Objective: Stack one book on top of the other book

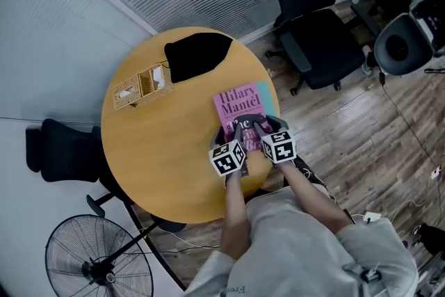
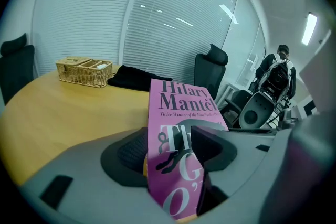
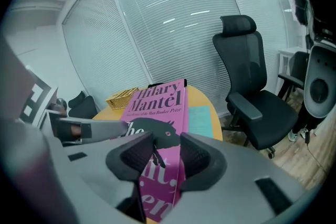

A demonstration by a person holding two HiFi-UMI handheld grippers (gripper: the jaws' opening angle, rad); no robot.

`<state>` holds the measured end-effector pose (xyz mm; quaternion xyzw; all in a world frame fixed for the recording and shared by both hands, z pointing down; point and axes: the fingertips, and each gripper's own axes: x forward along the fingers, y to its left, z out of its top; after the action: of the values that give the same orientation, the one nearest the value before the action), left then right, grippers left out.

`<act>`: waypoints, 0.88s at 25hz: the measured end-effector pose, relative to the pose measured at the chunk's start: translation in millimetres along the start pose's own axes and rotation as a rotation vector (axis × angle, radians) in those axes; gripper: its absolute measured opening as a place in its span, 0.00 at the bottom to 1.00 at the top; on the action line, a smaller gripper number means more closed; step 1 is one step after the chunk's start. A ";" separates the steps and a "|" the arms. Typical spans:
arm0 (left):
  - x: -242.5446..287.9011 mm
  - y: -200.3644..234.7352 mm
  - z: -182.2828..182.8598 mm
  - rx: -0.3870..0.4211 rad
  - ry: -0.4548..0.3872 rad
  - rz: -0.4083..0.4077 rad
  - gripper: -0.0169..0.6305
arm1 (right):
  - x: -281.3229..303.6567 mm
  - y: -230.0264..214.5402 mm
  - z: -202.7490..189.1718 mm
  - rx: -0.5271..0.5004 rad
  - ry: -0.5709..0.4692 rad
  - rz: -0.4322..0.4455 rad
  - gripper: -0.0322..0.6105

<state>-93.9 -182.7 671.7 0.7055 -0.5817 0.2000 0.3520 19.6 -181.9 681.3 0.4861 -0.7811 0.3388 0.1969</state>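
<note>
A pink book [image 1: 238,114] lies at the near right of the round wooden table [image 1: 160,156], over a teal book [image 1: 265,94] whose far right edge shows beside it. My left gripper [image 1: 240,131] is shut on the pink book's near edge, and my right gripper [image 1: 260,129] is shut on the same edge just to the right. In the left gripper view the pink book [image 2: 175,128] runs between the pads of the left gripper [image 2: 170,153]. In the right gripper view the pink book [image 3: 160,105] sits clamped in the right gripper [image 3: 167,159], with the teal book [image 3: 200,120] beneath it.
A wicker basket [image 1: 142,85] and a black cloth [image 1: 197,53] sit at the table's far side. A black office chair [image 1: 314,30] stands beyond the table's right edge, another chair [image 1: 61,149] at the left, and a floor fan [image 1: 97,259] near left.
</note>
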 end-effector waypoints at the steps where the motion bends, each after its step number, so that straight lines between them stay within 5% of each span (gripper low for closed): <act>1: 2.3 -3.1 -0.2 0.004 0.003 -0.001 0.45 | -0.7 -3.5 0.3 -0.002 -0.001 -0.003 0.31; 22: 38.1 -23.8 -20.8 0.059 0.079 0.000 0.43 | 4.2 -42.3 -17.5 0.000 0.004 0.013 0.31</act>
<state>-59.1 -191.7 705.7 0.7071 -0.5611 0.2449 0.3539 55.1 -184.5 710.4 0.4802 -0.7840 0.3410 0.1961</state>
